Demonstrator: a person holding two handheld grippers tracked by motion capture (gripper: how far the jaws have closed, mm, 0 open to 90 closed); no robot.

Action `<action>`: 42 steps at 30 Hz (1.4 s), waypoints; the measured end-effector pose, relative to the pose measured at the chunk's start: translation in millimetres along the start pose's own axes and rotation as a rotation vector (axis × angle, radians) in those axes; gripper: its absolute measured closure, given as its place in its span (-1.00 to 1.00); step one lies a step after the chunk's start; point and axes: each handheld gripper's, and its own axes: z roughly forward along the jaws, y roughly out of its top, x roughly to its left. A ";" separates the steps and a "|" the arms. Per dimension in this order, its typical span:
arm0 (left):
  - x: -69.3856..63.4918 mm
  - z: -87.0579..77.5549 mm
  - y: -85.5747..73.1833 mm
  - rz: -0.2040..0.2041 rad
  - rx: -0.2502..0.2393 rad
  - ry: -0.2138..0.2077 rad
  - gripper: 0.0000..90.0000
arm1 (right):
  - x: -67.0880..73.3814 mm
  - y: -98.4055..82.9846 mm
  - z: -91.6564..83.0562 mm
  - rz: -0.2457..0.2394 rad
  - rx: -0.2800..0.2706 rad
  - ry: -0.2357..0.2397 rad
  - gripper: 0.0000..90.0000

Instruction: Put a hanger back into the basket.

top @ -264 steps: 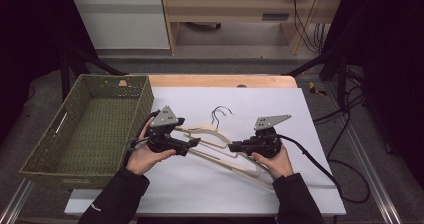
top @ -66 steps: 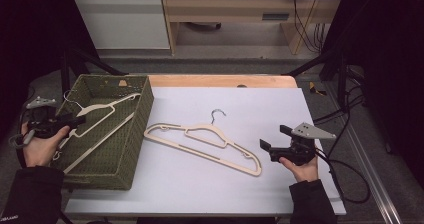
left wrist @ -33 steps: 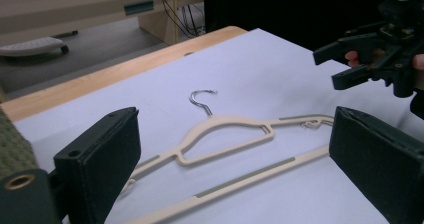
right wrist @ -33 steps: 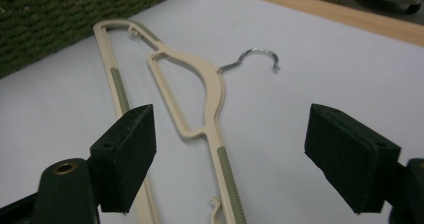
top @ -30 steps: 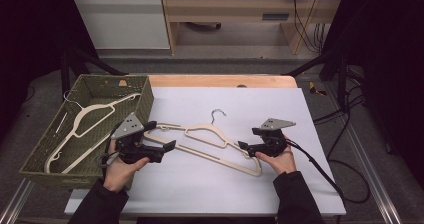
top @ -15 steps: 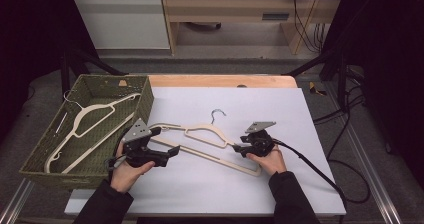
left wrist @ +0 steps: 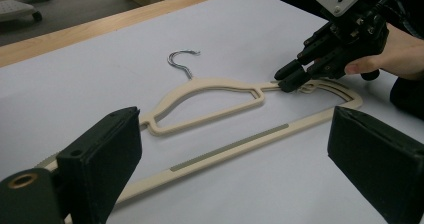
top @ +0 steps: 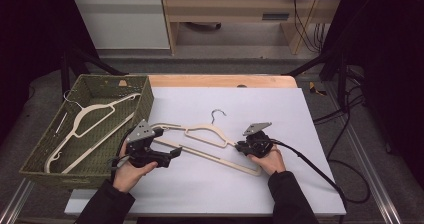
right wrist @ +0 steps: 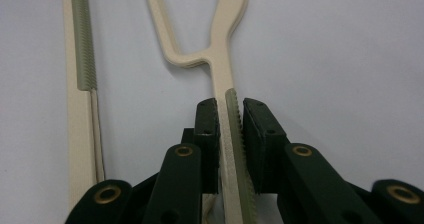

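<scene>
on the white table (top: 300,134), our right gripper (right wrist: 231,115) had just been closing onto the cream hanger's (top: 200,132) shoulder to lift it; our left gripper (top: 172,154) gaped wide at its other end.

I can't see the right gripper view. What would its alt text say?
Close-up from the right gripper: its two black fingers are shut on the thin cream arm of a plastic hanger lying on a white table. The jaws have just been closing. The hanger's bottom bar, with a ridged grey-green grip strip, runs along the left.
</scene>
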 end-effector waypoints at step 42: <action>-3.2 18.9 -5.4 -0.009 0.063 -0.006 -0.82 | 0.1 -0.5 -8.8 -0.008 -0.009 0.054 0.76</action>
